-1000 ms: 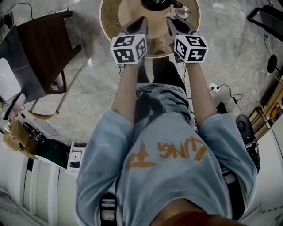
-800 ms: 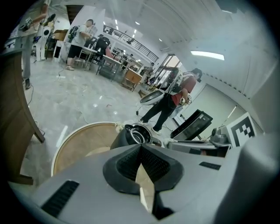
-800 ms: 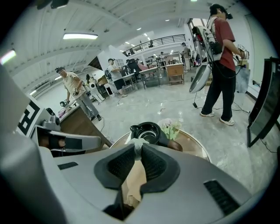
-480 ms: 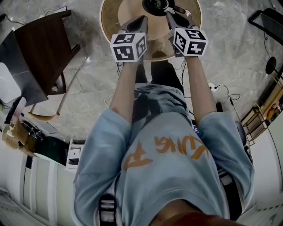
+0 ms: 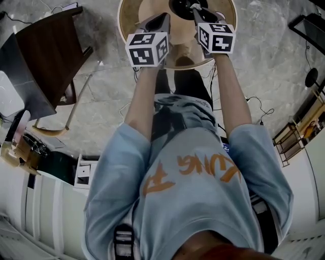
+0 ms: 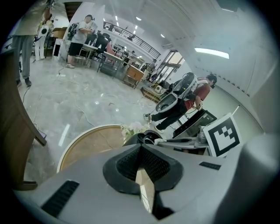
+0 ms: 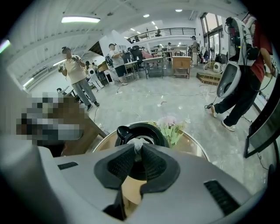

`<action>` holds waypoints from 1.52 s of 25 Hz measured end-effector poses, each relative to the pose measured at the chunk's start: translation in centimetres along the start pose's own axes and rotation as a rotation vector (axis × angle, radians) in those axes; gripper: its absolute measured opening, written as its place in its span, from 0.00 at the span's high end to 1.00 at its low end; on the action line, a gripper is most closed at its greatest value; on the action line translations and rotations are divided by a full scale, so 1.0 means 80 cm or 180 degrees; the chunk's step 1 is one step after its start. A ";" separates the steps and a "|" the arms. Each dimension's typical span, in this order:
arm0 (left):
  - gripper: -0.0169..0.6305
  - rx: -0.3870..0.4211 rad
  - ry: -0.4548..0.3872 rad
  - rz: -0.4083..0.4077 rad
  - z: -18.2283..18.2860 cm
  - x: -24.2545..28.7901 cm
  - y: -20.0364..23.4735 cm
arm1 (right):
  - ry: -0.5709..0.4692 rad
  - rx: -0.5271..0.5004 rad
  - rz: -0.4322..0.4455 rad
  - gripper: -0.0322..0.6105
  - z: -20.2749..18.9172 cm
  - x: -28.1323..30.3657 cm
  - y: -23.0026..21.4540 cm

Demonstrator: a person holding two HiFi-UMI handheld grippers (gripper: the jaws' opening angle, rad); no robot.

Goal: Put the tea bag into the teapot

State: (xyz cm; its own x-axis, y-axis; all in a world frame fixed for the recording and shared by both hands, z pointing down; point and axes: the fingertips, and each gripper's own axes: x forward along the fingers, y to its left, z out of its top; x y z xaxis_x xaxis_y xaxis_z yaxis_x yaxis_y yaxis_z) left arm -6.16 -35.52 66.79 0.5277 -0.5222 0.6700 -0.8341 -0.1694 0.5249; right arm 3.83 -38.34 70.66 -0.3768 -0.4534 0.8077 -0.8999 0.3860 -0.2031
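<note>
The black teapot (image 5: 181,6) stands on a round wooden table (image 5: 128,26) at the top of the head view. My right gripper (image 5: 195,9) reaches over it, shut on the white tea bag (image 7: 137,144), which peeks out between its fingertips just above the teapot's (image 7: 141,132) open mouth. My left gripper (image 5: 161,21) is beside it on the left, over the table, shut with nothing in it. In the left gripper view the teapot (image 6: 147,138) sits just past the shut jaws, with the right gripper's arm (image 6: 183,141) coming in from the right.
A small bunch of flowers (image 7: 169,125) stands behind the teapot. A dark wooden chair (image 5: 46,56) is on the marble floor left of the table. Several people stand or walk in the hall beyond, one (image 7: 243,74) close on the right.
Both grippers have moved forward over the table. The right one has come over the teapot with the tea bag still in it.
</note>
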 end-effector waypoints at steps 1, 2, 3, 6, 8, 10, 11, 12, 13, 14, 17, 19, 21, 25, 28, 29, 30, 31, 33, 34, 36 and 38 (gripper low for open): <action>0.94 -0.0013 0.0006 0.0009 -0.001 -0.001 0.003 | 0.0020 0.0003 -0.0004 0.85 -0.001 0.003 -0.001; 0.94 -0.0025 0.0010 0.0018 -0.002 -0.001 0.007 | 0.0031 0.0012 -0.0008 0.85 -0.002 0.005 -0.002; 0.94 -0.0034 0.0013 0.0028 -0.003 -0.001 0.010 | 0.0031 0.0028 -0.0013 0.85 -0.003 0.008 -0.002; 0.94 -0.0051 0.0017 0.0044 -0.005 -0.002 0.019 | -0.0017 0.0090 0.0007 0.84 -0.002 0.014 0.000; 0.94 -0.0049 0.0019 0.0042 -0.004 -0.002 0.021 | -0.0055 0.0119 0.0037 0.82 -0.001 0.016 0.004; 0.94 -0.0040 0.0003 0.0033 -0.001 -0.003 0.020 | -0.0093 0.0189 0.0056 0.78 0.000 0.015 0.005; 0.94 -0.0036 -0.0008 0.0029 0.000 -0.004 0.018 | -0.0109 0.0236 0.0063 0.77 0.000 0.013 0.004; 0.94 -0.0035 -0.0018 0.0028 0.001 -0.005 0.017 | -0.0119 0.0279 0.0065 0.76 -0.001 0.011 0.004; 0.94 -0.0037 -0.0031 0.0031 0.003 -0.007 0.016 | -0.0120 0.0312 0.0064 0.76 -0.002 0.009 0.003; 0.94 -0.0042 -0.0046 0.0038 0.004 -0.009 0.014 | -0.0119 0.0338 0.0057 0.77 -0.003 0.007 0.003; 0.94 -0.0047 -0.0105 0.0059 0.006 -0.017 0.009 | -0.0157 0.0405 0.0032 0.82 -0.005 -0.005 0.001; 0.94 -0.0044 -0.0142 0.0070 0.006 -0.022 0.005 | -0.0218 0.0455 0.0032 0.85 -0.005 -0.017 0.002; 0.94 -0.0049 -0.0184 0.0087 0.005 -0.028 -0.003 | -0.0290 0.0514 0.0049 0.87 -0.005 -0.032 0.002; 0.94 -0.0059 -0.0315 0.0140 0.005 -0.045 -0.025 | -0.0459 0.0678 0.0072 0.91 -0.010 -0.070 0.000; 0.94 -0.0249 -0.0536 0.0322 0.008 -0.065 -0.030 | -0.0633 0.0880 0.0072 0.93 -0.009 -0.098 0.000; 0.94 -0.0299 -0.0592 0.0377 0.007 -0.070 -0.033 | -0.0697 0.0944 0.0075 0.93 -0.008 -0.108 0.000; 0.94 -0.0306 -0.0626 0.0417 0.006 -0.074 -0.037 | -0.0765 0.1005 0.0081 0.93 -0.006 -0.118 0.000; 0.94 -0.0273 -0.0645 0.0444 0.005 -0.078 -0.044 | -0.0836 0.1059 0.0090 0.93 -0.004 -0.129 -0.001; 0.94 -0.0162 -0.0687 0.0479 0.006 -0.088 -0.062 | -0.0955 0.1110 0.0115 0.93 -0.001 -0.152 -0.002; 0.94 -0.0110 -0.0724 0.0492 0.008 -0.094 -0.072 | -0.0990 0.1094 0.0124 0.93 0.000 -0.164 -0.001; 0.94 -0.0021 -0.0814 0.0503 0.014 -0.109 -0.092 | -0.1019 0.1026 0.0115 0.93 -0.002 -0.189 -0.001; 0.94 0.0070 -0.0907 0.0506 0.023 -0.123 -0.113 | -0.1081 0.0981 0.0119 0.93 -0.001 -0.216 -0.006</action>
State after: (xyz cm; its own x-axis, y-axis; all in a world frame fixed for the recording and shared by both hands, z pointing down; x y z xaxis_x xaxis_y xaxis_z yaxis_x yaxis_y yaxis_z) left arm -4.10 -30.39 54.53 0.3270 -0.7560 0.5671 -0.9074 -0.0835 0.4120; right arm 10.76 -30.62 56.86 -0.4147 -0.7013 0.5799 -0.8883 0.1735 -0.4253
